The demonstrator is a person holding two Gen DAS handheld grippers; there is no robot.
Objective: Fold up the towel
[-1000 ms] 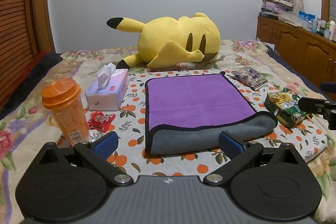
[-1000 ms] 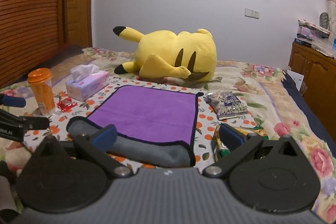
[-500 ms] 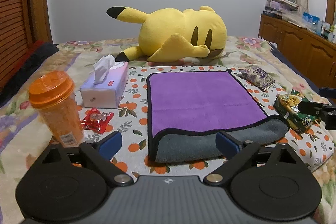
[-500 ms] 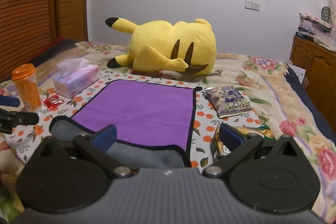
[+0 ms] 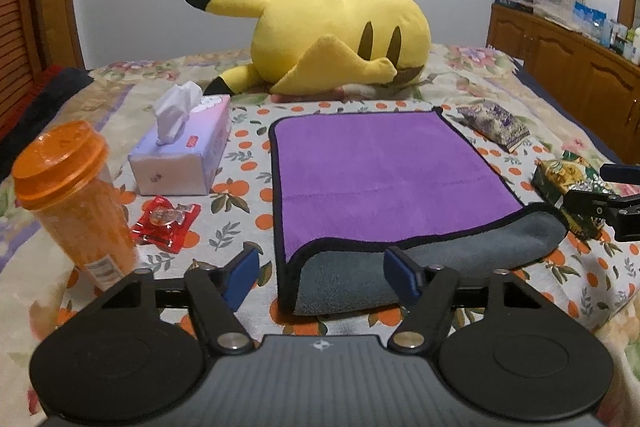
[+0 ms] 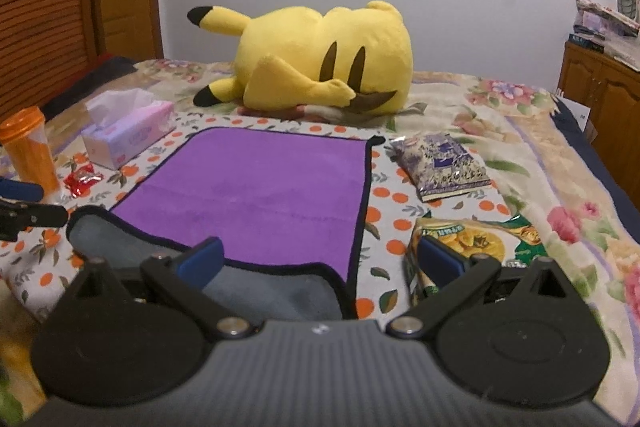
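Observation:
A purple towel (image 5: 380,179) with a grey underside and black edging lies on the bed, its near edge folded over so the grey side shows (image 5: 420,267). It also shows in the right wrist view (image 6: 260,187). My left gripper (image 5: 322,277) is open and empty, low at the towel's near left corner. My right gripper (image 6: 320,259) is open and empty at the towel's near right corner. The right gripper's fingers (image 5: 600,205) show at the right edge of the left wrist view. The left gripper's fingers (image 6: 24,215) show at the left edge of the right wrist view.
An orange bottle (image 5: 72,203), a tissue box (image 5: 184,151) and a red wrapper (image 5: 168,223) lie left of the towel. Snack packets (image 6: 440,167) (image 6: 476,243) lie to its right. A yellow plush (image 5: 340,39) lies behind it. A wooden cabinet (image 5: 568,67) stands at the right.
Both grippers have moved lower and closer to the towel's folded near edge. The left gripper's jaws have narrowed a little. The towel has not moved.

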